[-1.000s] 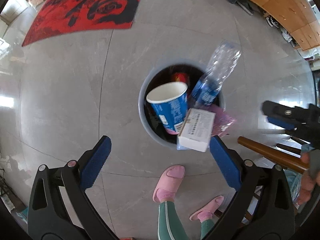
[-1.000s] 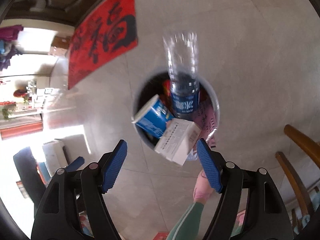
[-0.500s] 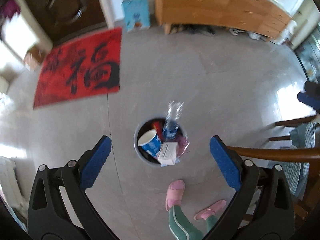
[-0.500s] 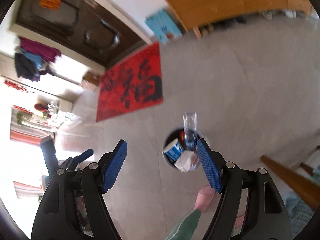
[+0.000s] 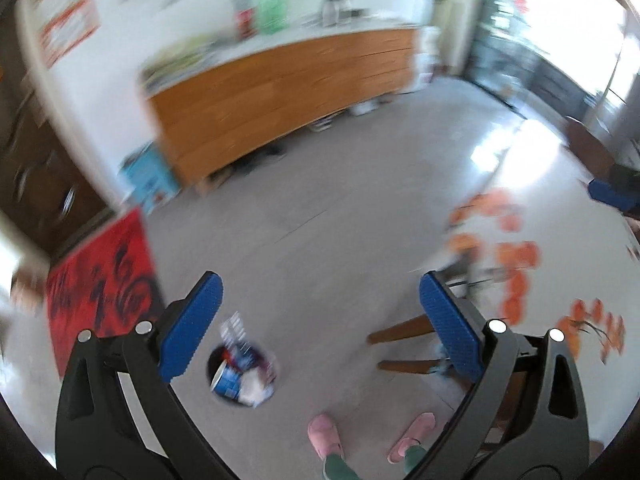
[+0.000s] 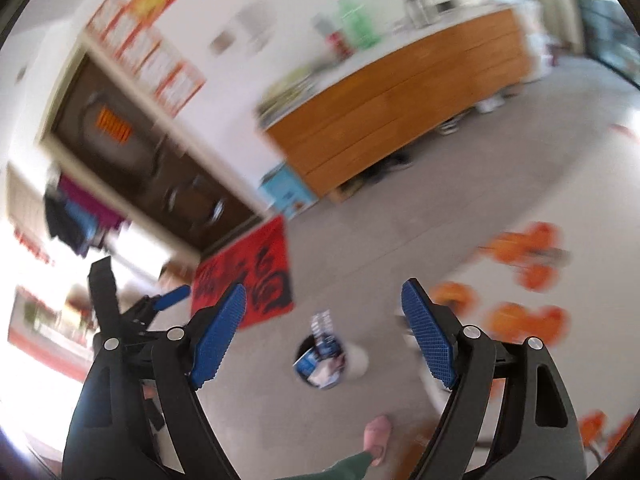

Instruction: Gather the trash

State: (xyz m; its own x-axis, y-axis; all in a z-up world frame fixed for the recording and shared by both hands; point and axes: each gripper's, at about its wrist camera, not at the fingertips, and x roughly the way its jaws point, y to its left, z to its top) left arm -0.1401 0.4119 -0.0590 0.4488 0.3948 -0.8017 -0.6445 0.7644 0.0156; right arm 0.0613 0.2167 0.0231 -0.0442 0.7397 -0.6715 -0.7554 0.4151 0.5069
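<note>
jaws apart; bin point(image 5: 240, 376) seemingly trash-stuffed

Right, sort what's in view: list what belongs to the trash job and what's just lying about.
Part of the job:
- trash bin, on the floor
- blue paper cup, plastic bottle and white box in it
- left gripper and right gripper, both open, nothing between the fingers

Just lying about:
- red mat
- wooden cabinet
- pink slippers on the person's feet
</note>
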